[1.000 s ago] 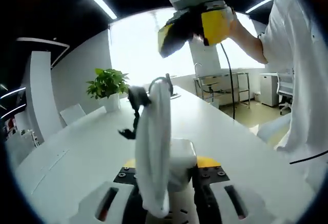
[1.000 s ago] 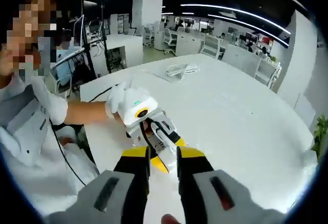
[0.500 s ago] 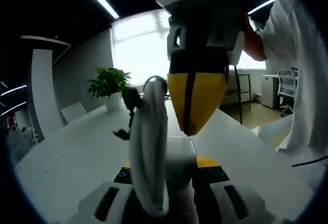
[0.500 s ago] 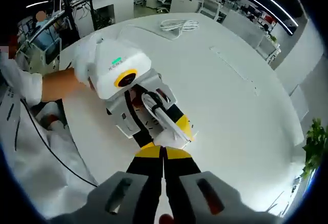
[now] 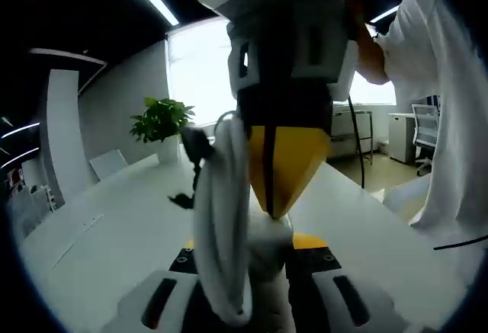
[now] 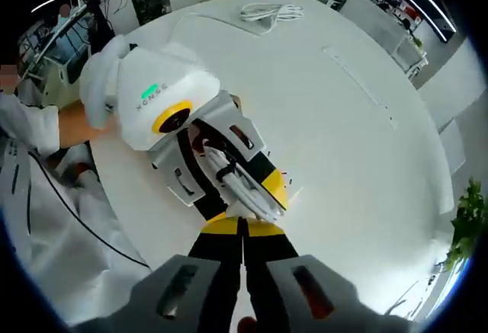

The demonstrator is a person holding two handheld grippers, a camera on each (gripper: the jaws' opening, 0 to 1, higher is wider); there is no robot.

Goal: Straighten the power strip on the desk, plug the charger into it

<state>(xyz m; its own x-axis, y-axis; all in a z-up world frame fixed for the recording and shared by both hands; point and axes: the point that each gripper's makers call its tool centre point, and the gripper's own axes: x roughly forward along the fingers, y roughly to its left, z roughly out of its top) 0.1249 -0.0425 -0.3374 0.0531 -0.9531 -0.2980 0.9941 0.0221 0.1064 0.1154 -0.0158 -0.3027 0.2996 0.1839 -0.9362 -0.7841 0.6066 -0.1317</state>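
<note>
Writing: grey lettering on left gripper (image 6: 229, 167) housing beside a green mark, too blurred to read.
Charger (image 5: 267, 241): white block clamped in left fingers, over the worktop (image 5: 114, 234); its coiled white cable (image 5: 221, 226) stands upright, long axis vertical.
Right gripper (image 5: 271, 200): yellow fingers closed together, tips touching the charger.
Room: worktop bare around charger; cable bundle (image 6: 271, 13) near far edge; plant (image 5: 160, 123) beyond.

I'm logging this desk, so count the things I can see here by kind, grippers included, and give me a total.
Grippers: 2, left gripper and right gripper
White chargers: 1, charger held in the left gripper
White cable bundles: 1, cable bundle lying on the desk
Potted plants: 1, plant
Total: 5
</note>
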